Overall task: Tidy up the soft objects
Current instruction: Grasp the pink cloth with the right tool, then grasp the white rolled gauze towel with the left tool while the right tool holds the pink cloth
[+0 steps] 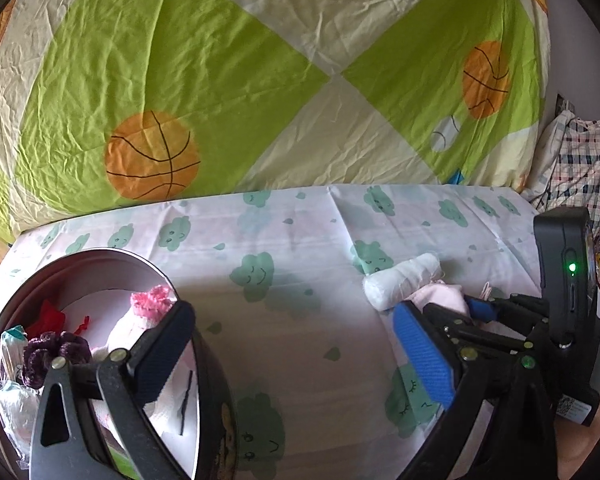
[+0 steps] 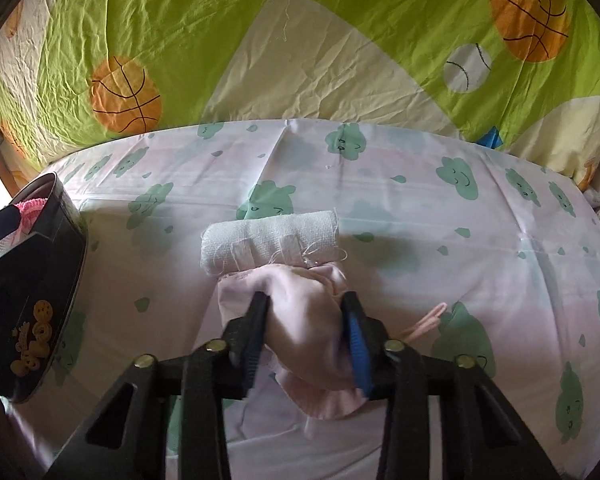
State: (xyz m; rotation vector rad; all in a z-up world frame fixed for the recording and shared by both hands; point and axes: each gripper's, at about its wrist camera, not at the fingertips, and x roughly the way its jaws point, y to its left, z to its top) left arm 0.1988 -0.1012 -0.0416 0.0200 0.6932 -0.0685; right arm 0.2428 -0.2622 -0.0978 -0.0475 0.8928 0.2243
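My right gripper (image 2: pixel 306 308) is shut on a pale pink cloth pouch (image 2: pixel 308 320) that rests on the cloud-print sheet (image 2: pixel 420 220). A white gauze roll (image 2: pixel 268 240) lies just beyond the pouch, touching it. In the left wrist view the same roll (image 1: pixel 404 280) and pouch (image 1: pixel 444 300) sit at the right, with the right gripper's body over them. My left gripper (image 1: pixel 296 340) is open and empty, its left finger over the round black tin (image 1: pixel 216 380). The tin holds several soft items, among them a pink knit piece (image 1: pixel 154 302) and a purple scrunchie (image 1: pixel 56 352).
A green and cream quilt with basketball prints (image 1: pixel 220 80) rises behind the sheet. A plaid cloth (image 1: pixel 580 160) lies at the far right. The tin also shows at the left edge of the right wrist view (image 2: pixel 48 280). A pink cord (image 2: pixel 424 324) trails right of the pouch.
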